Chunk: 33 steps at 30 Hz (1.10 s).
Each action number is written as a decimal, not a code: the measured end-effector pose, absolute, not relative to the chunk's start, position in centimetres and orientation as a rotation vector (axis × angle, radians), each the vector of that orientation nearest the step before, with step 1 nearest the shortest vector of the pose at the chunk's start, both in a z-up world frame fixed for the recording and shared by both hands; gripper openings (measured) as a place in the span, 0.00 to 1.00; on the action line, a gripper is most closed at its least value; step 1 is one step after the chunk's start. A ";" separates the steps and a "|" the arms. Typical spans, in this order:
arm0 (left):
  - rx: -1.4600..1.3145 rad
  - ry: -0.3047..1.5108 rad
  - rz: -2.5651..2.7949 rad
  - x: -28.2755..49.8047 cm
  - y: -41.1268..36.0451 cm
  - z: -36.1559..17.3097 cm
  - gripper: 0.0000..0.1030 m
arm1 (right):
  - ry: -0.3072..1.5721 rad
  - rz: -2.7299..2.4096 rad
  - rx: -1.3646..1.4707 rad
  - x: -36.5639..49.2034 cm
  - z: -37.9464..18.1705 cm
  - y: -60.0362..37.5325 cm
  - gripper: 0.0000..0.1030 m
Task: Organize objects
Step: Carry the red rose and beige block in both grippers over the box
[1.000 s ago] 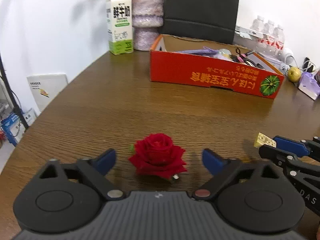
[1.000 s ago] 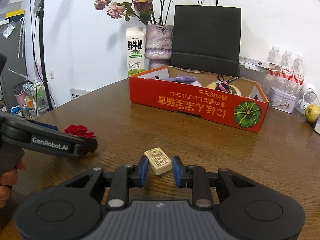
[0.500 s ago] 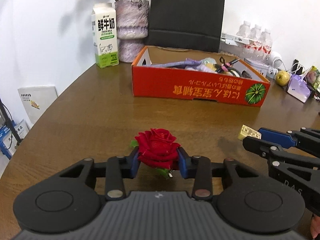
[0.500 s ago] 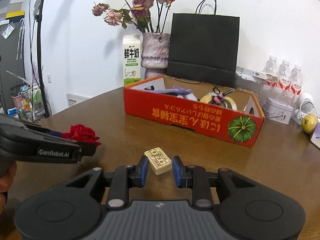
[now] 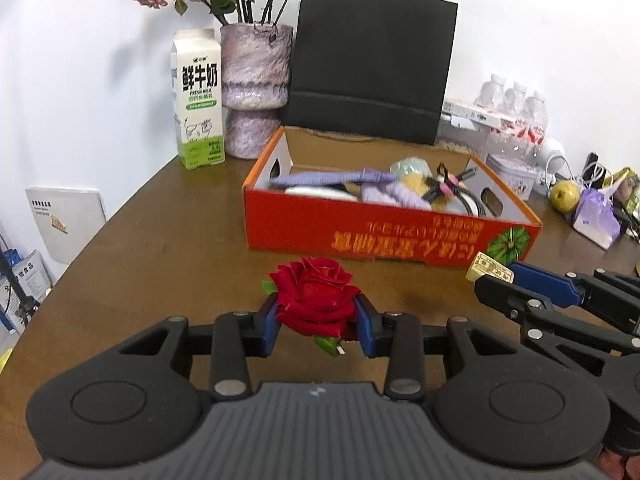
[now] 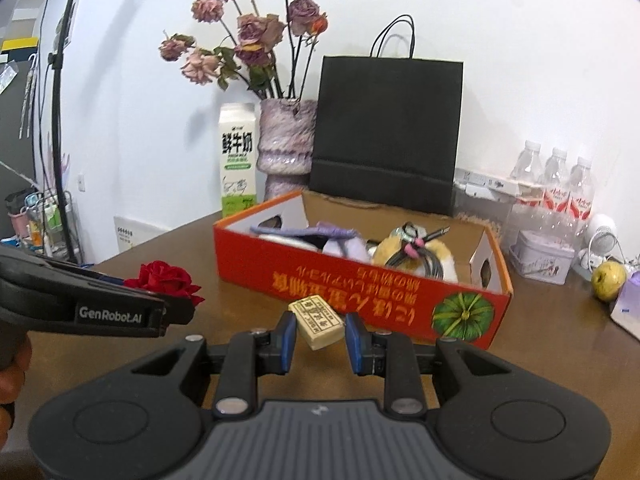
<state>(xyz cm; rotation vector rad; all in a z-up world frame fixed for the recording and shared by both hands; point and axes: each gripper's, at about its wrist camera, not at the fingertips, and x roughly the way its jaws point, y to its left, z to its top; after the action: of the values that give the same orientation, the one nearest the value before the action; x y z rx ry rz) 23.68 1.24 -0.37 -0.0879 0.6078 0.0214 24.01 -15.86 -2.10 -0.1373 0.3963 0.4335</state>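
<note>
Gripping one object in each pair of tongs above the brown wooden tabletop.
Left tongs clamp the red fabric rose; right tongs clamp the small cream printed block.

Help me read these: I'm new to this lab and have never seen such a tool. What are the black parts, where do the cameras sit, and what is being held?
There is no robot here. A person holds a two-finger gripper in each hand, and each carries a wide-angle camera looking forward along its blue-padded fingers. The black shapes along the bottom of each picture are the gripper's own body.

In the left camera's picture, the left gripper is shut on a red rose; its jaws have just closed on it. The right gripper shows at that picture's right edge.

In the right camera's picture, the right gripper is shut on a small tan block.

Both are held above a brown table. Ahead stands an orange box already holding mixed items. Behind it are a milk carton, a vase of dried flowers and a black bag.
</note>
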 end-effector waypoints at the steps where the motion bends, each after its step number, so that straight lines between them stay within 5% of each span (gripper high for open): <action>1: -0.088 0.607 0.023 24.1 1.2 -0.2 0.38 | 0.391 0.430 -0.133 24.4 -2.0 -15.9 0.25; 33: -0.138 0.477 0.039 37.7 0.5 1.3 0.38 | 0.308 0.397 -0.084 37.6 -0.8 -14.9 0.25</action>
<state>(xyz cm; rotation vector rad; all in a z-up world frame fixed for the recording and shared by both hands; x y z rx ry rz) 37.71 0.49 1.33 -0.1377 0.4769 0.0390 37.64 -14.88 -0.75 -0.0839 0.3075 0.3973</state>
